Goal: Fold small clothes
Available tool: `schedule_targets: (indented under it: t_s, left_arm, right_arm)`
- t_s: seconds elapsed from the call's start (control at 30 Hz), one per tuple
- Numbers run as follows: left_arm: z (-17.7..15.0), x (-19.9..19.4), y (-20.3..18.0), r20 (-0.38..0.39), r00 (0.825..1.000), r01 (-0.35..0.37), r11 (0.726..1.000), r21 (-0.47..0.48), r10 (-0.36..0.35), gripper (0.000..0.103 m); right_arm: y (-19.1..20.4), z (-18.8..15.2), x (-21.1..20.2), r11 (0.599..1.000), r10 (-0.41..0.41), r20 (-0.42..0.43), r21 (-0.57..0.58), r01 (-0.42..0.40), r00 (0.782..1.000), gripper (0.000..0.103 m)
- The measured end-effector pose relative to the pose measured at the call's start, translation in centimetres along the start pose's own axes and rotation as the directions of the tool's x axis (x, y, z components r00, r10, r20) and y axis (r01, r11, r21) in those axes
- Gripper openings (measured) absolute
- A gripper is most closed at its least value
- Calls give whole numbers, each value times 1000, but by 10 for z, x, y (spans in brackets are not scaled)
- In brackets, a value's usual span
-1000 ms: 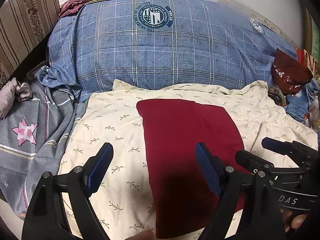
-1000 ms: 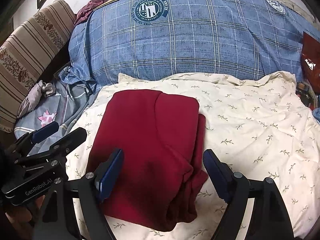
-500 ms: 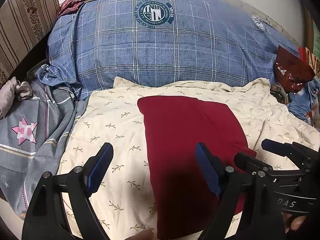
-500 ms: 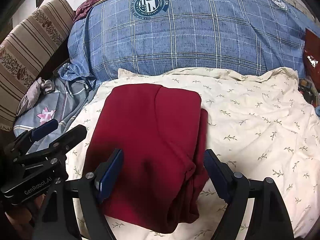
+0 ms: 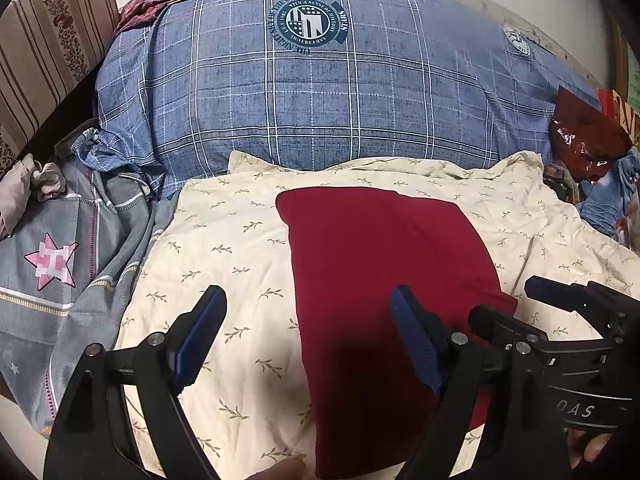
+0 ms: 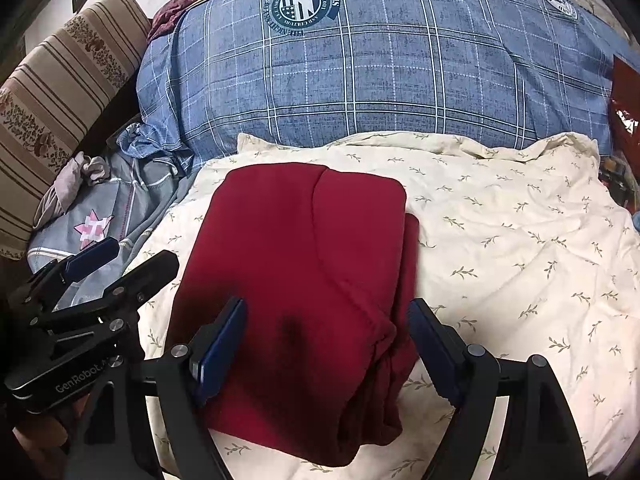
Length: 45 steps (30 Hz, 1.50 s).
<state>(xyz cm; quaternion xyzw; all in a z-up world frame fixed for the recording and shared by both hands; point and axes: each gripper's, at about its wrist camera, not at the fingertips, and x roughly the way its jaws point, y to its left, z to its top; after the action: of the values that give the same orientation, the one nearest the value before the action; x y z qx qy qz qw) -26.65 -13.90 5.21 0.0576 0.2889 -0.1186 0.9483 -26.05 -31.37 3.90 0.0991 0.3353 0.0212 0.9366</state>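
- Bedding fills the whole background: a big blue plaid pillow lies across the back, and in front of it a cream cloth with a sprig print is spread as your work surface, likely so the garment has a flat, clean place to lie.
- Off to the left you have a grey cover with a pink star and a striped cushion; both are well apart from the job.
- Your task piece, the dark red garment, lies on the cream cloth as a long packet. From the right wrist view one flap is laid over the body and a narrower layer peeks out along its right edge, so I judge at least one fold is in place.
- Its near end looks bunched and uneven, which suggests the packet needs squaring or one more fold across.
- Your left gripper hangs with its jaws wide apart and nothing between the pads, over the garment's left edge where red meets cream.
- Your right gripper is likewise released and empty, poised above the near, rumpled end.
- Both tools hover side by side at the near end, a sensible place to pinch the near corners together.
- Watch the loose underlayer on the right; it could slip out when lifted.
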Motion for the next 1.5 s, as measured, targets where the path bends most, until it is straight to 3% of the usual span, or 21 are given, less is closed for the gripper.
schedule_targets:
  t_s: [1.5]
  left_arm:
    - [-3,6,7,-10,1000,-5,1000,-20,5,84]
  right_arm:
    - [-1,-4,13,1000,0,-46,-5,0,999,83]
